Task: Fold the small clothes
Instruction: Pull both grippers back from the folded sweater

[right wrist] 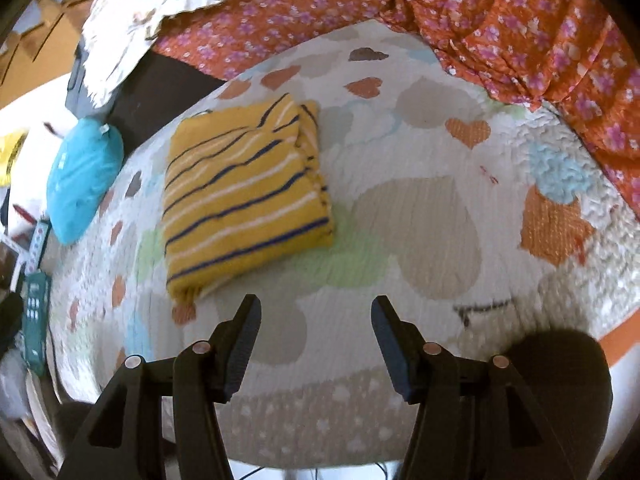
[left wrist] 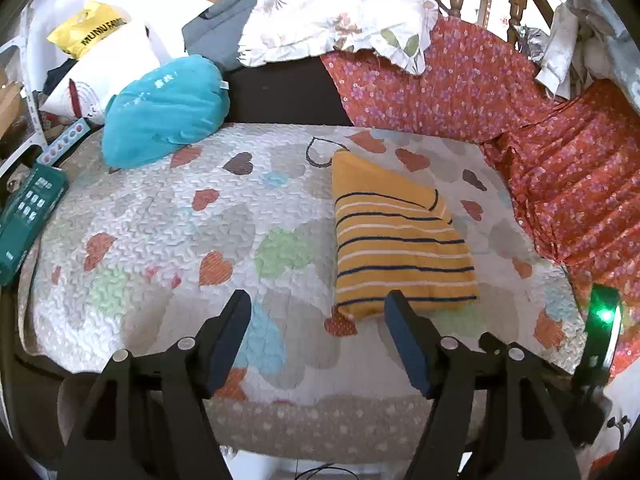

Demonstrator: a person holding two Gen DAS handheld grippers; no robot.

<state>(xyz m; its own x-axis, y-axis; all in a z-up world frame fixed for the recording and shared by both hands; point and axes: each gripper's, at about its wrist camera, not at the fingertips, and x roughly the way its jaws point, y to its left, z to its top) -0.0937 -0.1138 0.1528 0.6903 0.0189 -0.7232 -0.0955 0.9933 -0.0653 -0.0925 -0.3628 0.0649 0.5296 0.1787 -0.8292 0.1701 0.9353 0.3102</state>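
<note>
Mustard-yellow striped garment (left wrist: 404,240), folded, lies on the heart-print quilt (left wrist: 160,220), at one o'clock from the left gripper (left wrist: 318,338). Left gripper and right gripper (right wrist: 316,344): both spread, empty. Risk: a snagging jaw could undo the fold.

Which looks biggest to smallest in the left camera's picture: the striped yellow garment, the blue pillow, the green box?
1. Striped yellow garment
2. Blue pillow, nearly as big but farther off, so this order is unsure
3. Green box, partly cut off at the edge

Heart-print quilt (left wrist: 168,216) carries a folded yellow striped garment (left wrist: 400,248) and teal cushion (left wrist: 168,108)
</note>
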